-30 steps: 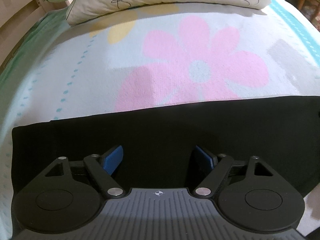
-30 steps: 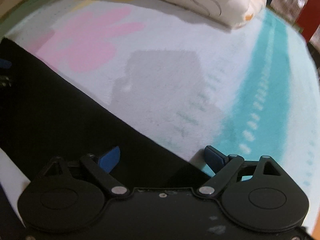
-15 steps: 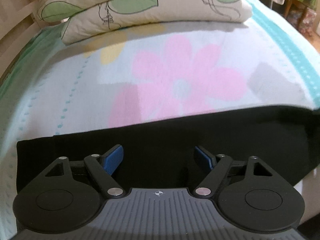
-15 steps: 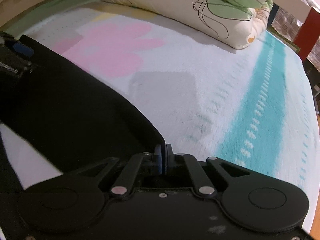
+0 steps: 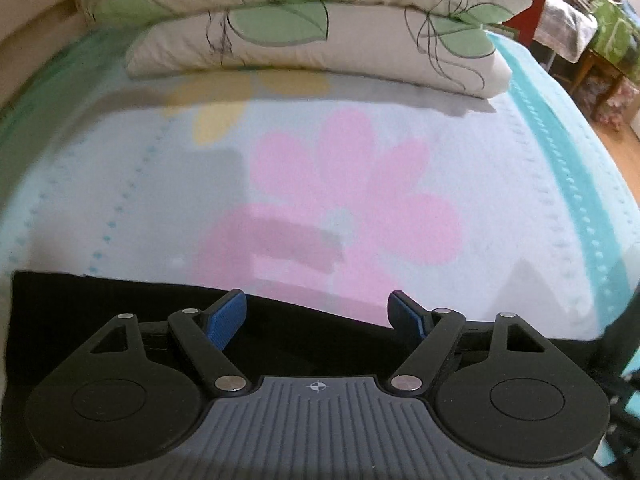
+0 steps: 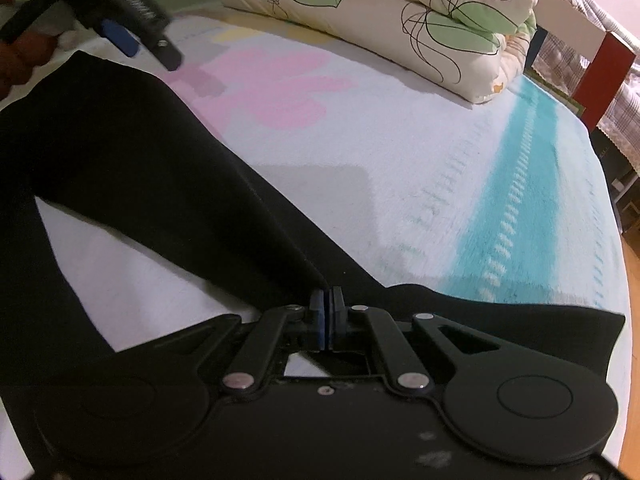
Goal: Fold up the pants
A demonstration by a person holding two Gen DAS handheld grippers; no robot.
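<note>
The black pants [image 6: 132,152] lie on a pale flowered blanket [image 5: 344,184]; in the left wrist view their far edge [image 5: 100,304] runs just under my fingers. My right gripper [image 6: 327,300] is shut on the pants' edge and holds it lifted off the blanket, so a taut black fold runs from its blue pads toward the upper left. My left gripper [image 5: 318,312] is open and empty, hovering above the pants' far edge; it also shows in the right wrist view [image 6: 120,36] at the top left, held by a hand.
A folded white quilt with green leaf print [image 5: 312,36] lies along the head of the bed, also in the right wrist view [image 6: 400,12]. A teal stripe [image 6: 520,200] runs down the blanket's right side. A red post [image 6: 608,76] and furniture stand past the bed's right edge.
My right gripper closed on the pants' edge and raised it. My left gripper stayed open and lifted up and away, so less black fabric shows beneath it.
</note>
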